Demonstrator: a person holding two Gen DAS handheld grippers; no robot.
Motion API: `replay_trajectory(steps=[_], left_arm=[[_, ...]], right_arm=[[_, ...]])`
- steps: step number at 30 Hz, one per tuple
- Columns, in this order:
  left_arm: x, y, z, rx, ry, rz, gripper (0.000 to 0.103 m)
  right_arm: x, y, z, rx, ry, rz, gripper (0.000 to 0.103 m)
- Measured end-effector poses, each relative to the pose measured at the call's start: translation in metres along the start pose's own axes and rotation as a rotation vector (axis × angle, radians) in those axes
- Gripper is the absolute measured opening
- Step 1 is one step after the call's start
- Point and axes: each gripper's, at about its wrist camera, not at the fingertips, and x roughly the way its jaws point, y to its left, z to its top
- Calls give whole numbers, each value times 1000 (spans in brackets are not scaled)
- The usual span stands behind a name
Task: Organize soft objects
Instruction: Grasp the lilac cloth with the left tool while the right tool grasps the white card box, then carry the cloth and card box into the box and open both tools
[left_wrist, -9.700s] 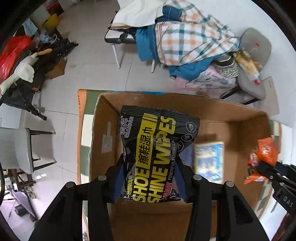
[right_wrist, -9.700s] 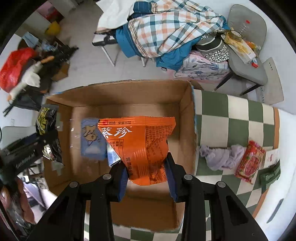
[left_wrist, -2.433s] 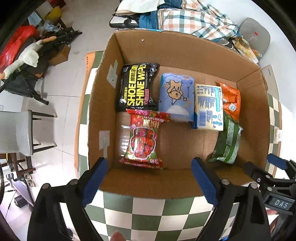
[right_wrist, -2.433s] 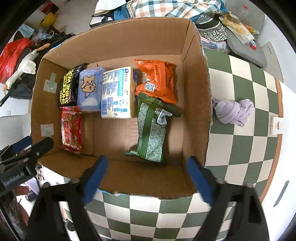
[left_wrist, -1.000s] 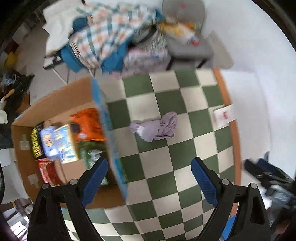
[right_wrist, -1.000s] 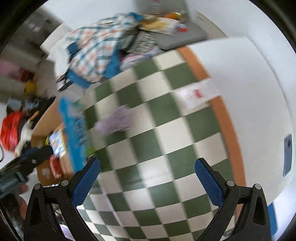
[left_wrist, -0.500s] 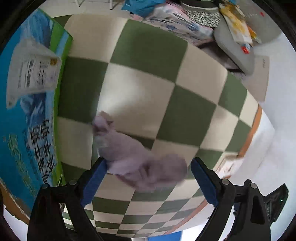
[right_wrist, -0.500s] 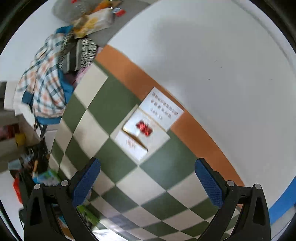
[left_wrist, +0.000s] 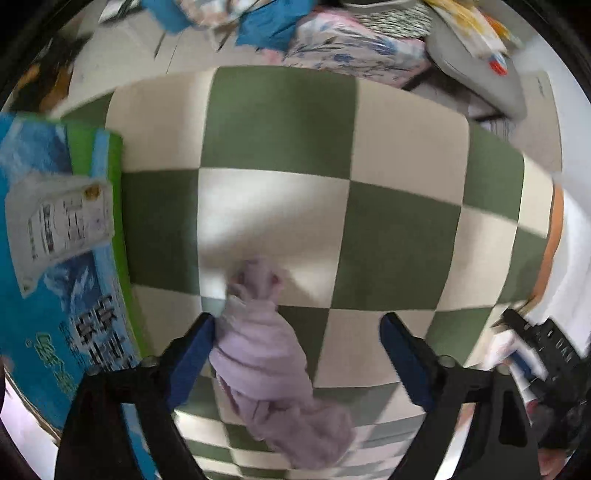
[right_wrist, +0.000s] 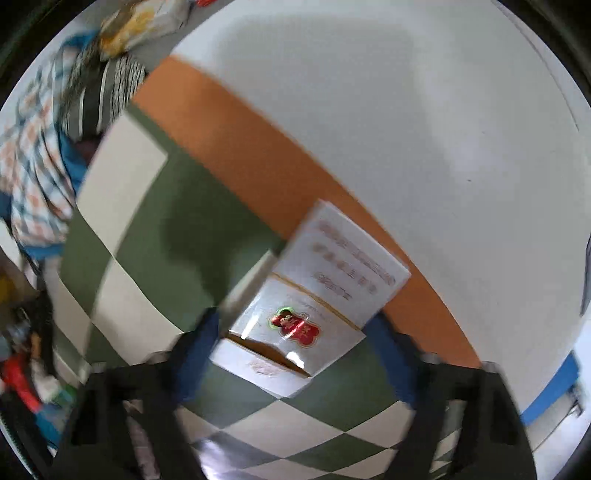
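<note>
The purple cloth (left_wrist: 266, 373) lies on the checkered table (left_wrist: 388, 229) beside the box (left_wrist: 55, 258), between the closing, unclamped left gripper (left_wrist: 295, 354). The white packet (right_wrist: 306, 314) sits at the table edge between the closing, unclamped right gripper (right_wrist: 295, 350). Both remain to be boxed.

A lilac cloth (left_wrist: 273, 373) lies between blue-padded black fingers (left_wrist: 192, 350) on a worktop (left_wrist: 388, 229) checked in dark green and cream, edged in orange. Beside the left finger, a box wall (left_wrist: 55, 295) printed blue and bright green. Between the other fingers (right_wrist: 199, 343), a white packet (right_wrist: 314, 299) with red emblem and gold bands.
</note>
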Motion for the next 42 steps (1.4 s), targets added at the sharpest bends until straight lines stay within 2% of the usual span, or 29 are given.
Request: replay_trajectory(steps=[1, 3, 4, 7, 9, 11, 16, 18, 19, 22, 24, 26, 27, 29, 30, 32, 37, 42], left_arm=[[2, -3, -5, 39, -15, 22, 74], [7, -10, -14, 111, -21, 30, 53], [13, -13, -20, 139, -9, 22, 47], [16, -24, -38, 233, -31, 30, 47], [17, -28, -47, 263, -15, -16, 47], [13, -30, -52, 273, -16, -37, 48], [-8, -21, -62, 263, -41, -73, 50], [-13, -21, -66, 280, -58, -51, 63], [-13, -20, -70, 282, -63, -37, 65], [5, -18, -81, 260, -17, -42, 65], [23, -27, -84, 243, 43, -65, 65], [36, -35, -92, 260, 56, -47, 65], [40, -40, -97, 275, 35, -17, 62], [42, -48, -101, 295, -3, 25, 55], [41, -53, -105, 308, -34, 43, 46], [38, -56, -110, 312, -72, 52, 37], [39, -56, -119, 288, -121, 28, 32], [30, -62, -130, 286, -129, -14, 30]], right_arm=[[-1, 5, -2, -37, -16, -21, 72], [-1, 13, -9, -111, -43, -36, 66], [-1, 14, -10, -130, -44, -39, 65], [3, 16, -23, -211, -34, -56, 64], [7, 14, -29, -257, -22, -65, 63], [11, 15, -36, -305, -8, -75, 63], [16, 16, -43, -354, 39, -39, 64], [17, 16, -43, -350, 43, -22, 65], [17, 17, -43, -349, 42, -18, 66], [17, 16, -47, -344, 34, -21, 68], [17, 14, -51, -354, 24, -41, 68], [20, 19, -58, -381, 21, -81, 68], [22, 22, -62, -397, 21, -107, 68], [21, 21, -67, -395, 13, -105, 67], [21, 21, -68, -391, 11, -103, 67], [20, 22, -68, -380, 5, -100, 62], [16, 18, -71, -371, -2, -98, 59], [12, 7, -81, -375, -16, -95, 58]])
